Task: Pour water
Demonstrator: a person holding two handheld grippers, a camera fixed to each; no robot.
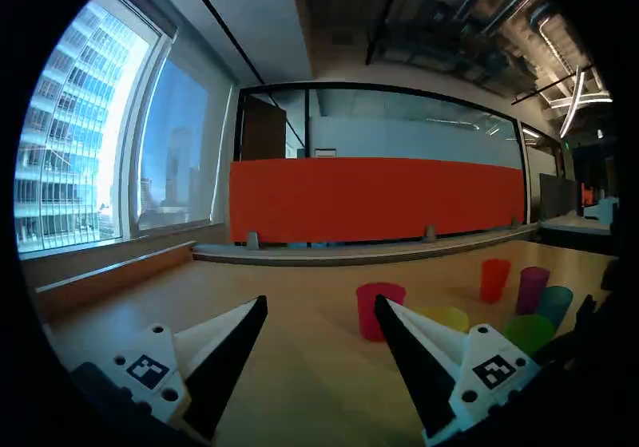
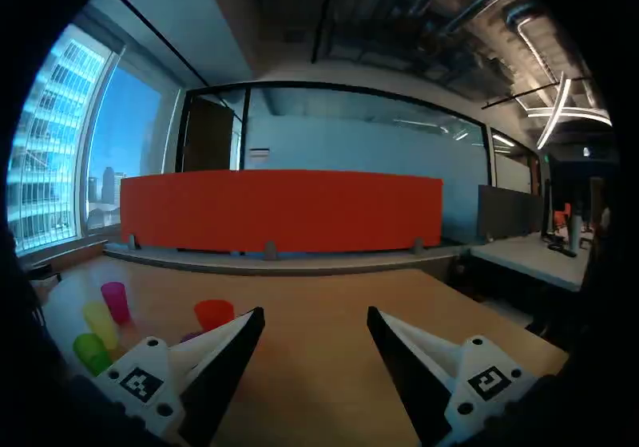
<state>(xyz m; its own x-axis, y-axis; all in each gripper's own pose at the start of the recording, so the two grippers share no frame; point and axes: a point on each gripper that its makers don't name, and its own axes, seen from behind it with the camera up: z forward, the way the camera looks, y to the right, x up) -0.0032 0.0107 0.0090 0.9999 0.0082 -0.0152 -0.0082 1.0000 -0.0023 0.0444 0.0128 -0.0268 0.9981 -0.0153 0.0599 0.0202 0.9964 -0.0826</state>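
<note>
Several coloured plastic cups stand upright on the wooden table [image 1: 319, 271]. In the left gripper view a magenta cup [image 1: 380, 310] is nearest, just behind the right fingertip. Right of it are a yellow cup [image 1: 446, 317], an orange cup [image 1: 494, 279], a purple cup [image 1: 532, 289], a teal cup [image 1: 554, 305] and a green cup [image 1: 529, 333]. My left gripper [image 1: 319, 299] is open and holds nothing. In the right gripper view the orange cup [image 2: 214, 314], magenta cup [image 2: 116, 302], yellow cup [image 2: 101, 324] and green cup [image 2: 92, 353] stand to the left. My right gripper [image 2: 314, 311] is open and holds nothing.
An orange partition panel [image 1: 375, 199] runs along the table's far edge. Large windows [image 1: 80, 152] fill the left wall. Another desk [image 2: 531, 255] with a monitor stands to the right.
</note>
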